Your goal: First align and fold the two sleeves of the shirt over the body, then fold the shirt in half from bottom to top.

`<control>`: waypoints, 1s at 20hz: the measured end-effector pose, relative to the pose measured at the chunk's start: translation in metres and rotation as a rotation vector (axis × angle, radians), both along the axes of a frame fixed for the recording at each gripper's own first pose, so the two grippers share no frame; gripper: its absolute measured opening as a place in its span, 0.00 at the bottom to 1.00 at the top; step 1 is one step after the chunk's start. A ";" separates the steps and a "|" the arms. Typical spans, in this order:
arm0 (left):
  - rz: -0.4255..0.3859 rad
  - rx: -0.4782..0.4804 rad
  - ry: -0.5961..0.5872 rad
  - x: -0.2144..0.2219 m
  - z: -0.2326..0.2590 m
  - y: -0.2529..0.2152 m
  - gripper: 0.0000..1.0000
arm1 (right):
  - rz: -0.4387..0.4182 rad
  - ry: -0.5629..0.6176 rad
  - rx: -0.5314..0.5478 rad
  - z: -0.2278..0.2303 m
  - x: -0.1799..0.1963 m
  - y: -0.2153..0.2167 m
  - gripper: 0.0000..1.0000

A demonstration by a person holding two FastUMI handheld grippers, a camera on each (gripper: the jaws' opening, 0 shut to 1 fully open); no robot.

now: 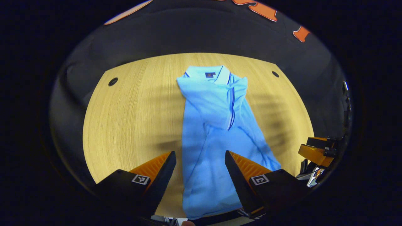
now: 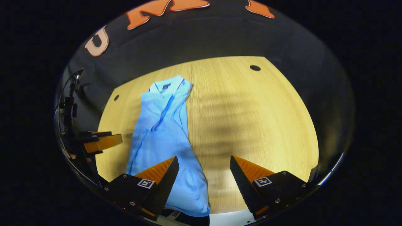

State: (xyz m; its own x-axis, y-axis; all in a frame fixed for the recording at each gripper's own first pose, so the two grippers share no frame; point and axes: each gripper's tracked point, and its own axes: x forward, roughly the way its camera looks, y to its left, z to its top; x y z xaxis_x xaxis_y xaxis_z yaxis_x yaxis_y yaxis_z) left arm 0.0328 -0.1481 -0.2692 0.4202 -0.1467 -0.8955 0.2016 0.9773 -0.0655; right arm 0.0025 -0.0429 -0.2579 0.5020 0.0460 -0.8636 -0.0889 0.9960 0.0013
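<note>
Shirt [image 1: 216,131] flat on table [image 1: 125,119], beneath both grippers' spread fingers [image 1: 158,166].

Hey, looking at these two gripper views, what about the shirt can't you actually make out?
- Shirt hem: in the left gripper view it runs past the table's near edge, so how it lies is unclear.
- Near left corner: in the right gripper view, behind a finger of the right gripper.
- Collar label: too small in both views.
- Cloth under the folded sleeves: covered.
</note>
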 end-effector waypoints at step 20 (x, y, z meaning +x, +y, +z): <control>0.110 -0.005 0.345 -0.205 -0.113 0.059 1.00 | 0.039 0.378 -0.113 -0.117 -0.158 0.004 0.99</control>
